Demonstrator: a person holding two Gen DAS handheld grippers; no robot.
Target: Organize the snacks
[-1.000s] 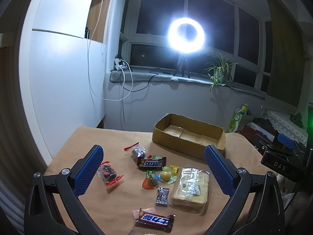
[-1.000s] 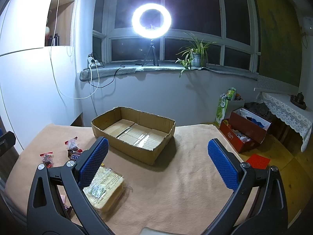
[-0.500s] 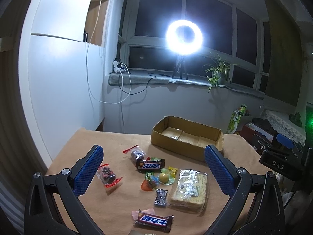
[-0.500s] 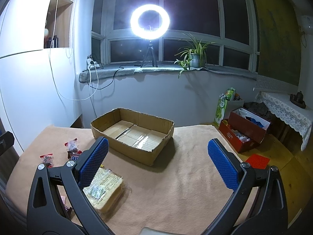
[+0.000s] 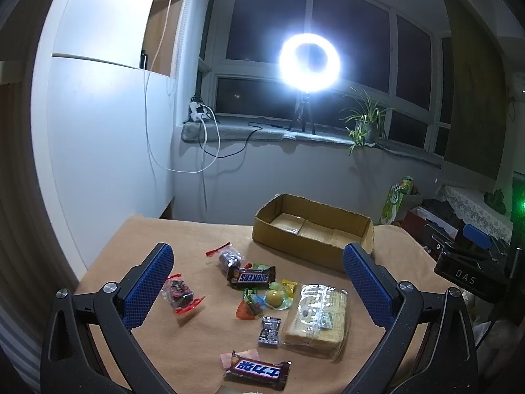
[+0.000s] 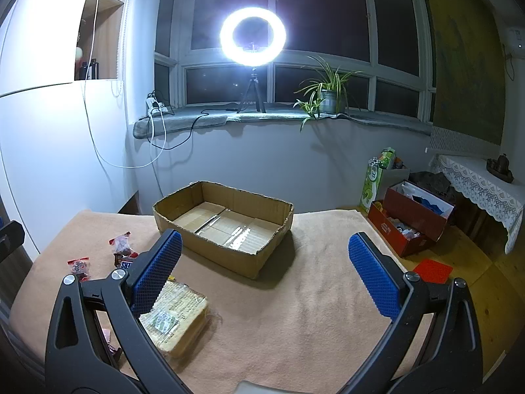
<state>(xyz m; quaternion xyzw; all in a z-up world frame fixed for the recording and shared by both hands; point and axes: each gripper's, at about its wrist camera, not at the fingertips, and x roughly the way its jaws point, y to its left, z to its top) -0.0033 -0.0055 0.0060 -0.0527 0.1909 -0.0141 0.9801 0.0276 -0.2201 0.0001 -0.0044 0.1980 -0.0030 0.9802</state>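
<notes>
You have drawn the left gripper [image 5: 254, 282] back slightly from the snacks [image 5: 259, 295], both it and the right gripper [image 6: 262, 274] spread wide and empty, so the cardboard box [image 6: 229, 226] remains unfilled.

Matt corrugated cardboard box [image 6: 226, 226], glossy plastic Snickers wrapper [image 5: 252, 276], fuzzy cloth table cover [image 6: 311, 312]
</notes>
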